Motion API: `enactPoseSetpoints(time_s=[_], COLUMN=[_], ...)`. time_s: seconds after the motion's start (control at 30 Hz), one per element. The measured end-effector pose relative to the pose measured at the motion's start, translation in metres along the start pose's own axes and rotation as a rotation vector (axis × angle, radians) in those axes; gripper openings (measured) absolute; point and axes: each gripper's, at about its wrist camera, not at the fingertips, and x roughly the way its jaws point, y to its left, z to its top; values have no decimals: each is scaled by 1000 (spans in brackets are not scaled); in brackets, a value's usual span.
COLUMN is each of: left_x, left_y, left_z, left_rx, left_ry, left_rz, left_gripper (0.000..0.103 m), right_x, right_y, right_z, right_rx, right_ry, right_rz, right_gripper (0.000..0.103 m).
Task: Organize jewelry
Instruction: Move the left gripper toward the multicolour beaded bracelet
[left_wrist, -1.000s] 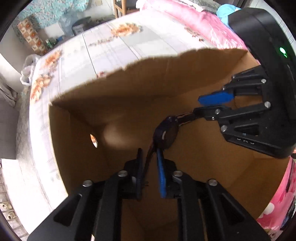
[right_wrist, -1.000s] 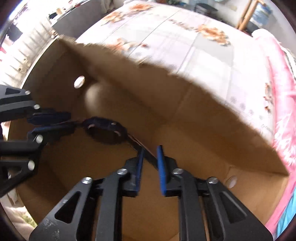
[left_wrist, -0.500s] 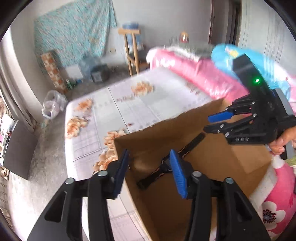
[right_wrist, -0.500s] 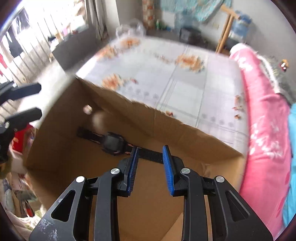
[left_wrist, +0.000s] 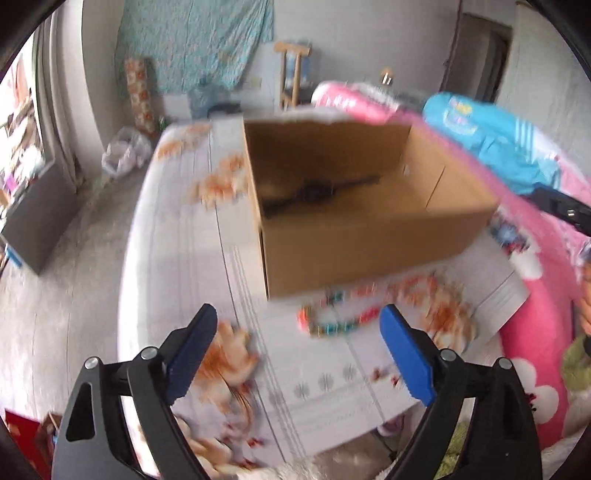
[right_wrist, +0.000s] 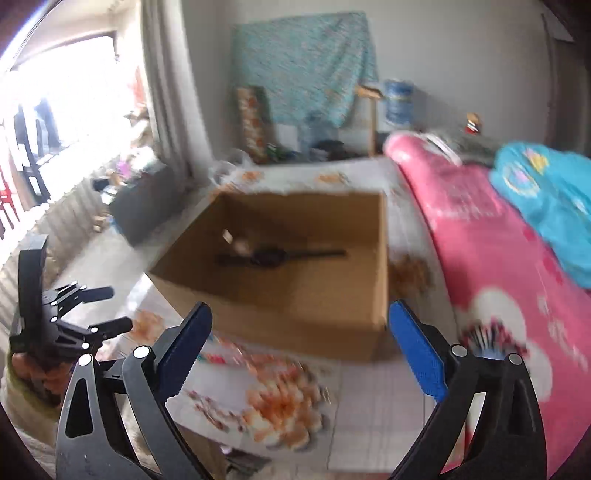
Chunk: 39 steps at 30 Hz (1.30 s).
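A black wristwatch (left_wrist: 314, 194) lies flat on the floor of an open cardboard box (left_wrist: 369, 236); it also shows in the right wrist view (right_wrist: 273, 256) inside the box (right_wrist: 295, 306). A colourful beaded bracelet (left_wrist: 338, 319) lies on the flowered tablecloth just in front of the box; in the right wrist view (right_wrist: 218, 356) it is blurred. My left gripper (left_wrist: 299, 354) is wide open and empty, held back from the box above the bracelet. My right gripper (right_wrist: 299, 350) is wide open and empty, also back from the box.
The box stands on a table with a flowered cloth (left_wrist: 192, 236). A pink blanket (right_wrist: 498, 258) and a blue bundle (right_wrist: 546, 199) lie to the right. The left gripper shows at the left edge of the right wrist view (right_wrist: 99, 308). Room clutter lies beyond.
Both grippers let go of the watch, which now lies in the box. Both pulled up and back out of the box and opened wide.
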Motion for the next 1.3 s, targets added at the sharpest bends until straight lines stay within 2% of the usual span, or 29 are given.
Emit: enactPoseSetpoints(time_s=[0.1, 0.17, 0.2, 0.27, 0.37, 0.47, 0.57, 0.63, 0.77, 0.83, 0.93, 1.07, 1.2, 1.3], left_x=[38, 58, 65, 69, 73, 75, 76, 78, 75, 75, 75, 69, 79, 96], left_y=[-13, -21, -24, -26, -26, -21, -15, -7, -2, -1, 0, 10, 9, 0], left_z=[-25, -35, -39, -43, -44, -48, -46, -46, -43, -44, -36, -19, 0, 4], left_rx=[24, 40, 50, 40, 22, -3, -22, -18, -19, -16, -24, -82, -73, -15], left_ry=[70, 88, 91, 55, 48, 40, 67, 72, 56, 47, 66, -5, -31, -10], left_rz=[65, 113, 114, 138, 154, 128, 105, 93, 91, 89, 111, 91, 130, 178], left_gripper=[88, 88, 88, 93, 98, 99, 99, 99, 99, 99, 99, 99, 99, 99], right_x=[18, 24, 23, 20, 12, 4, 10, 23, 52, 60, 63, 61, 66, 66], right_y=[3, 6, 7, 10, 14, 16, 17, 20, 23, 27, 32, 31, 28, 28], right_z=[-31, -46, -51, -56, -62, -63, -70, -72, -79, -81, -79, -74, -76, -77], right_rx=[28, -4, -28, -89, -159, -150, -128, -127, -66, -54, -62, -36, 6, 26], right_ry=[59, 88, 86, 41, -42, -89, -98, -57, 50, 68, 71, 61, 92, 102], right_rz=[-132, -203, -222, -301, -410, -380, -355, -349, -206, -169, -165, -132, -95, -75], right_gripper=[95, 95, 95, 95, 95, 95, 95, 95, 95, 95, 95, 95, 92, 91])
